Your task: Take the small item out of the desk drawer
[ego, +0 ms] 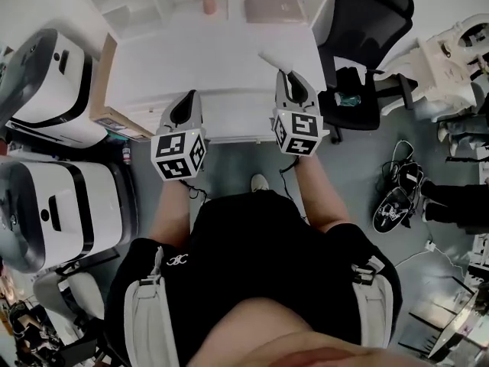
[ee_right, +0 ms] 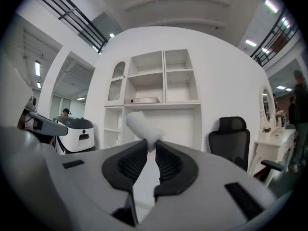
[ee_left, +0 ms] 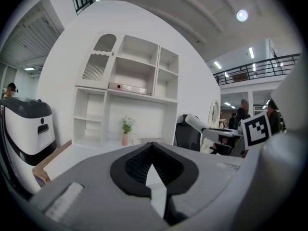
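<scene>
Stands before a white desk [ego: 221, 67], looking steeply down on it. Faces a white shelf unit [ee_right: 163, 81] at the desk's back, with a flat pale box [ee_right: 144, 100] lying in one middle compartment. Has two big white-and-black machines [ego: 53, 75] on the floor at the left, a black office chair [ego: 359, 44] at the right and a brown cardboard piece [ego: 114, 117] just beside the desk's left end. Looks past a small pink vase [ego: 208, 4] with a green sprig in it, set on the desk near the shelf unit. Holds the left gripper [ee_left: 153, 146] over the desk's front edge, with jaws pressed together and nothing between them. Pinches the small white item [ee_right: 142, 125] by its lower end with the right gripper [ee_right: 150, 146], jaws only slightly apart and pads tight on it. Carries it in the air above the desk's right side, with its free end jutting up and leftward past the tips
</scene>
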Tool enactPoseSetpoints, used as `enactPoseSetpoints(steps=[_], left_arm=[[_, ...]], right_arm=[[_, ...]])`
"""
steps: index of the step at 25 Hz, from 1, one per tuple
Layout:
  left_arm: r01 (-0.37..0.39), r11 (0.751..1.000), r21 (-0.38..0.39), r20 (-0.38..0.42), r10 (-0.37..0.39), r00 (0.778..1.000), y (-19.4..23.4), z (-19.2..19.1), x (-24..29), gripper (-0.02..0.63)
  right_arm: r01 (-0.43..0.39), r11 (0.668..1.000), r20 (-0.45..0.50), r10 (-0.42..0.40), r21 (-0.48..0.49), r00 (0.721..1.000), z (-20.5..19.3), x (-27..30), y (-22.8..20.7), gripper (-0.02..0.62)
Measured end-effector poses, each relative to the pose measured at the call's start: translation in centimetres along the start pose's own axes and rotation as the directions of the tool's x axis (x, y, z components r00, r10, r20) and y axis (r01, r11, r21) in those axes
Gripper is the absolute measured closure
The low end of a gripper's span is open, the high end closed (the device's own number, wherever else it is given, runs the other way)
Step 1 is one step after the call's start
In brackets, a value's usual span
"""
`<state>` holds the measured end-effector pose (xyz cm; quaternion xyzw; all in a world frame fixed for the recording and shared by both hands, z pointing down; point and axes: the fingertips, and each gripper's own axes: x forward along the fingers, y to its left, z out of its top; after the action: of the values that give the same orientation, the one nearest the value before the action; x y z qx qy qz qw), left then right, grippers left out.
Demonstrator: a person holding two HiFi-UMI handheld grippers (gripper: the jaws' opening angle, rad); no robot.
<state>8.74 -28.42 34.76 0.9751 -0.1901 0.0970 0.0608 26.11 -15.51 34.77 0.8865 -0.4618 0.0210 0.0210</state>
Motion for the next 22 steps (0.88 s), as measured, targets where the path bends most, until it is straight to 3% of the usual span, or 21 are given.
enactPoseSetpoints(steps=[9, 22], left_arm=[[0.102, 0.993, 0.053, 0.0, -0.102, 0.995, -6.1, 1.1, 2.2, 0.593], [0.121, 0.989, 0.079, -0.038, -0.118, 0.992, -9.3, 0.2, 2.7, 0.592]], right_arm=[[0.065, 0.998, 0.014, -0.065, 0.024, 0.998, -0.1, -4.0, -4.9, 0.54], [0.09, 0.994, -0.002, -0.09, 0.056, 0.996, -1.3, -5.7, -8.4, 0.538]])
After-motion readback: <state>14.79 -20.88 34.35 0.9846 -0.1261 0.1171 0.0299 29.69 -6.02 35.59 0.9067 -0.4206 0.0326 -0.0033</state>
